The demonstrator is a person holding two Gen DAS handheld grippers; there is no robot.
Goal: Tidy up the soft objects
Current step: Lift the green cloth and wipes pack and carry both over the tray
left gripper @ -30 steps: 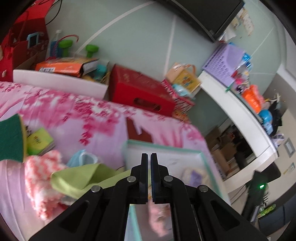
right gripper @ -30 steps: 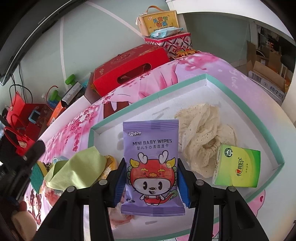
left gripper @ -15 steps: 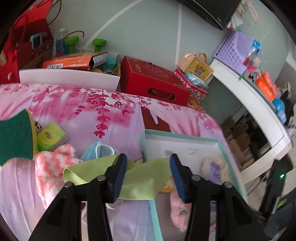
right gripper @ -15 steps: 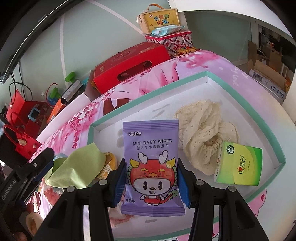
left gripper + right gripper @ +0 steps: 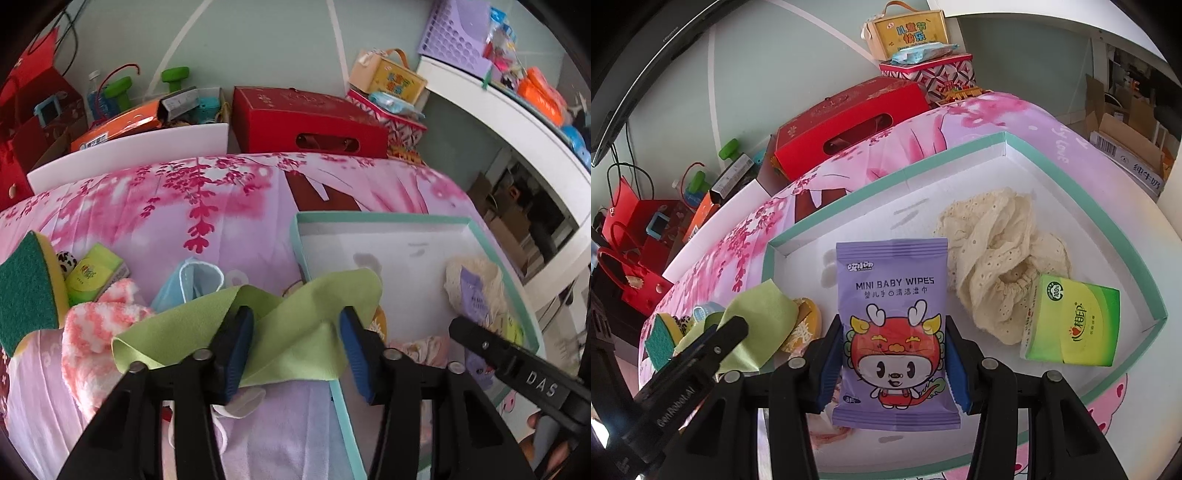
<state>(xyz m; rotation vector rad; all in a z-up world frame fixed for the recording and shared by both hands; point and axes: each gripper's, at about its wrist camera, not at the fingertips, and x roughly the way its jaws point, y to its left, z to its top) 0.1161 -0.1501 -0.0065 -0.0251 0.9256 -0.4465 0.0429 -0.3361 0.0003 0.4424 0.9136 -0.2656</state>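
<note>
A green cloth lies draped over the left rim of the teal-edged white tray. My left gripper straddles that cloth, which bunches between its blue pads; the jaws are closing and I see no firm pinch. Over the tray, my right gripper is shut on a purple pack of baby wipes, held upright. In the right wrist view the green cloth shows at the left, under a left finger.
A cream lace cloth and a green tissue pack lie in the tray. Left of it on the pink bedspread lie a blue face mask, a pink-white fuzzy sock, a green sponge and another tissue pack. A red box stands behind.
My left gripper went from shut to wide open, came down over the green cloth, and its jaws have since narrowed around it. The right gripper and its pack have not moved.
</note>
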